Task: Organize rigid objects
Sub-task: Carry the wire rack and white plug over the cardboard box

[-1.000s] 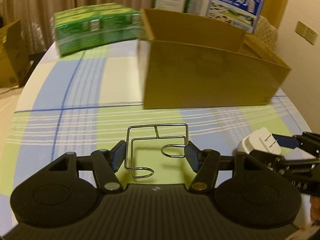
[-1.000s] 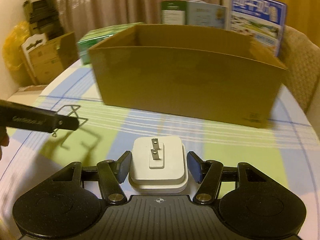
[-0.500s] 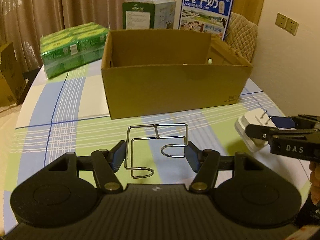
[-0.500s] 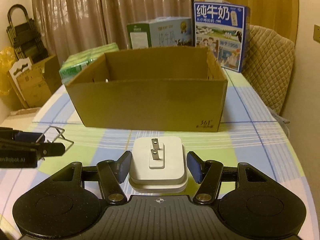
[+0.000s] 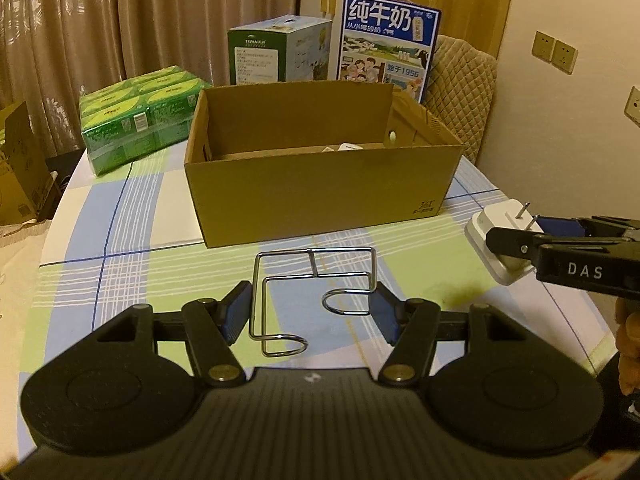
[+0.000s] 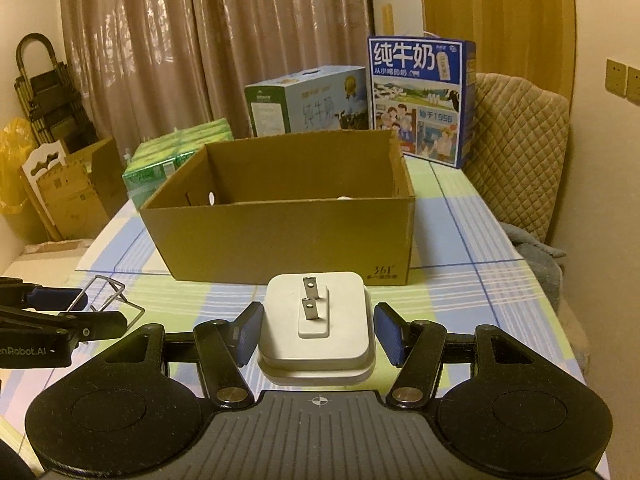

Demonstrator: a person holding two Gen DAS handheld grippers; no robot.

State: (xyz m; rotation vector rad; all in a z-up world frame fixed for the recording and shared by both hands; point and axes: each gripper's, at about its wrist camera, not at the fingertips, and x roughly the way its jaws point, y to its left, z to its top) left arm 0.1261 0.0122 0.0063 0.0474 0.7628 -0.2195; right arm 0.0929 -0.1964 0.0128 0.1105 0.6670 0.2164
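Observation:
My left gripper (image 5: 310, 314) is shut on a bent wire holder (image 5: 316, 276) and holds it above the checked tablecloth. My right gripper (image 6: 316, 334) is shut on a white plug adapter (image 6: 318, 324) with its two prongs facing up. Ahead of both stands an open brown cardboard box (image 5: 320, 184), also in the right wrist view (image 6: 280, 236), with a small white item (image 5: 348, 147) inside. The right gripper with the adapter (image 5: 500, 240) shows at the right of the left wrist view. The left gripper with the wire holder (image 6: 108, 292) shows at the left of the right wrist view.
A green wrapped pack of cartons (image 5: 136, 112) sits left of the box. A green-white carton (image 5: 276, 52) and a blue milk carton (image 5: 384, 44) stand behind it. A padded chair (image 6: 520, 148) is at the table's right, cardboard boxes (image 6: 72, 188) on the floor at left.
Both grippers have risen and pulled back from the box with their objects still held. The inside of the box now shows.

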